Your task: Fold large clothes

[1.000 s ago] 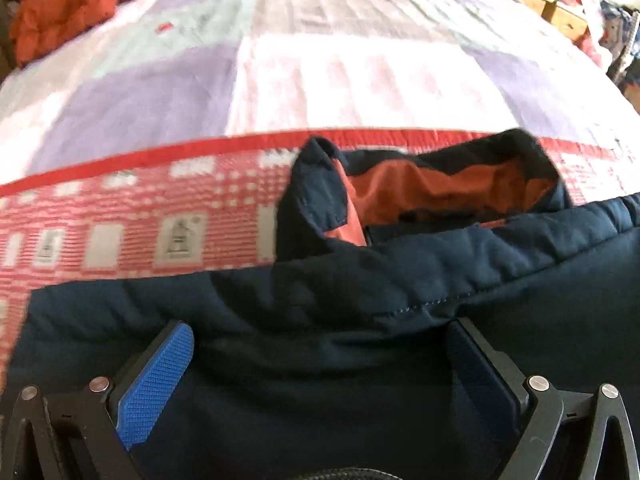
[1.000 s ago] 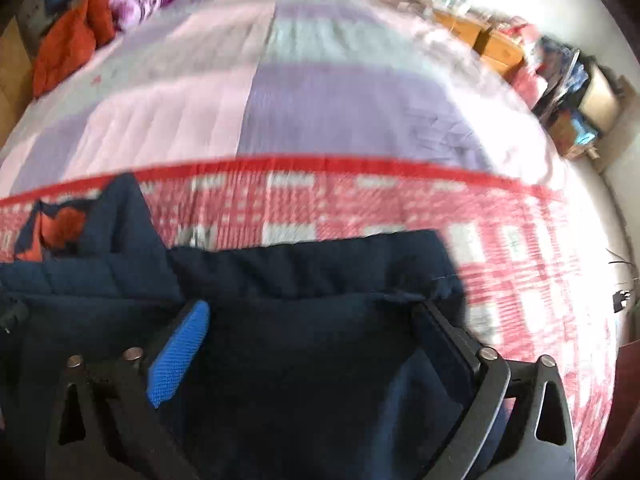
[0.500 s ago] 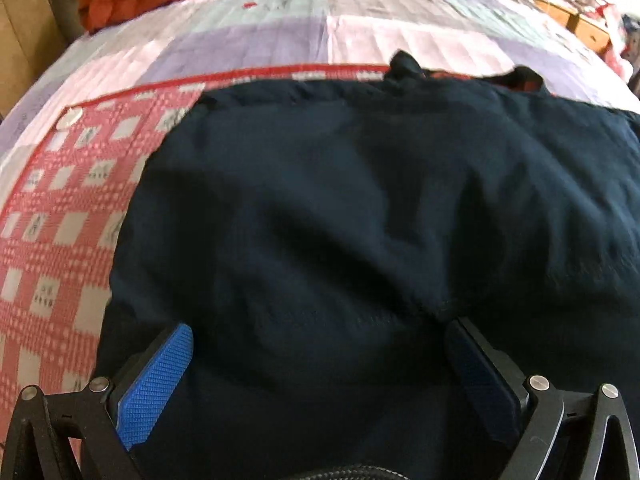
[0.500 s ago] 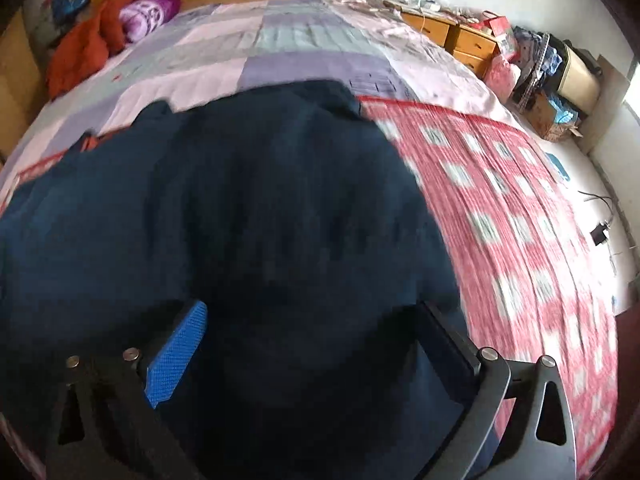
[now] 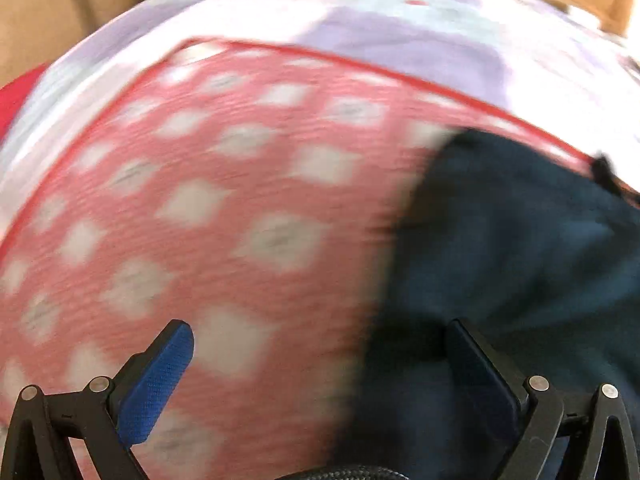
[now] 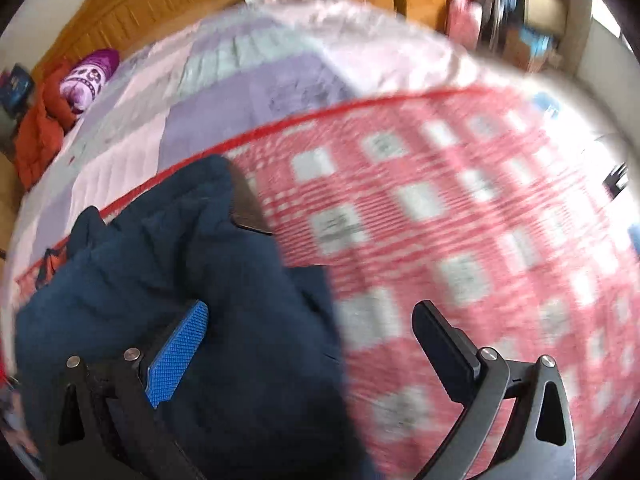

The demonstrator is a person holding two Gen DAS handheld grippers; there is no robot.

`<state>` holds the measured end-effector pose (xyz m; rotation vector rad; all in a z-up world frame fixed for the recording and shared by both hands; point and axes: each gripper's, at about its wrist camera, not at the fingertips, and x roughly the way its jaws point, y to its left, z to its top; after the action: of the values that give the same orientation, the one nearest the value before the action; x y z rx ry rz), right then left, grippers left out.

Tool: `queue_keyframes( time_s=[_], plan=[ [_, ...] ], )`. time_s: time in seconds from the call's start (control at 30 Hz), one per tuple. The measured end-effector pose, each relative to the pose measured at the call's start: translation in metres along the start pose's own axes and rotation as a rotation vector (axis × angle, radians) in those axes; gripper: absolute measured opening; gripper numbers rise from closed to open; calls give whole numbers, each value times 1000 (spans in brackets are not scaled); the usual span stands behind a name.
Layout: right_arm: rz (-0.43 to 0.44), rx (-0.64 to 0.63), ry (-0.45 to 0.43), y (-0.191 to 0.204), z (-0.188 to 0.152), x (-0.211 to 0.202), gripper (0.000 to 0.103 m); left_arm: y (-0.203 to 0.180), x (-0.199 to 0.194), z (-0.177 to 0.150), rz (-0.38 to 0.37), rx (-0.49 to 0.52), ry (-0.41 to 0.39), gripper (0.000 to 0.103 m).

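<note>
The dark blue jacket [image 6: 168, 320] lies on the red checked blanket [image 6: 460, 220], which covers the near part of the bed [image 6: 248, 92]. The jacket looks already folded into a thick bundle, with a bit of its orange lining [image 6: 48, 268] showing at its far left edge.

The right hand-held gripper [image 6: 310, 344] has its jaws spread wide and nothing is between them. Its blue pad is over the right part of the jacket, and its black finger is over the bare blanket beside the jacket. The left hand-held gripper [image 5: 320, 356] is also spread wide and holds nothing; its black finger is over the left edge of the jacket [image 5: 520, 248], and its blue pad is over the blanket [image 5: 220, 200].

Both views are blurred, so fine details of the cloth edges cannot be read.

I judge that the step in hand is the next fold, or tidying the bundle. To do it well, each hand-held gripper should come down at an outer edge of the jacket and pinch all the layers together, not only the top one. The padded cloth is thick and likely springs back, so both sides should be lifted evenly and the fold pressed flat on the blanket before letting go.
</note>
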<state>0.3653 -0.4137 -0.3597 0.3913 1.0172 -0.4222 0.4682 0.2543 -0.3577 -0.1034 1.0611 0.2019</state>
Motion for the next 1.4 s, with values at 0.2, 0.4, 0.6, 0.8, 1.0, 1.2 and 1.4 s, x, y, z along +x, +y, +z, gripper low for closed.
queue_keyframes(
  time_s=[0.2,0.4,0.6,0.8,1.0,1.2,1.4],
  plan=[
    [-54,-268,-147,22,-60,-79,103,2,-69,-39,-11,117,-113,103],
    [124,-498,-190,143,-152,-122,103,-116,-128,-124,-247,381,-137,103],
    [151,-653,-164,188,-202,-109,103,-135,-97,-161,-244,390,-69,103],
    [-5,-426,-127,37,-176,-87,103,-39,-66,-154,-91,282,-72,103],
    [-106,-267,-35,-74,-163,-82,103,14,-51,-146,-39,233,-24,103],
    [-140,-283,-51,-79,-172,-82,103,0,-43,-155,36,194,14,103],
    [-196,-278,-56,-61,-175,-98,102,-24,-59,-153,121,331,28,103]
  ],
)
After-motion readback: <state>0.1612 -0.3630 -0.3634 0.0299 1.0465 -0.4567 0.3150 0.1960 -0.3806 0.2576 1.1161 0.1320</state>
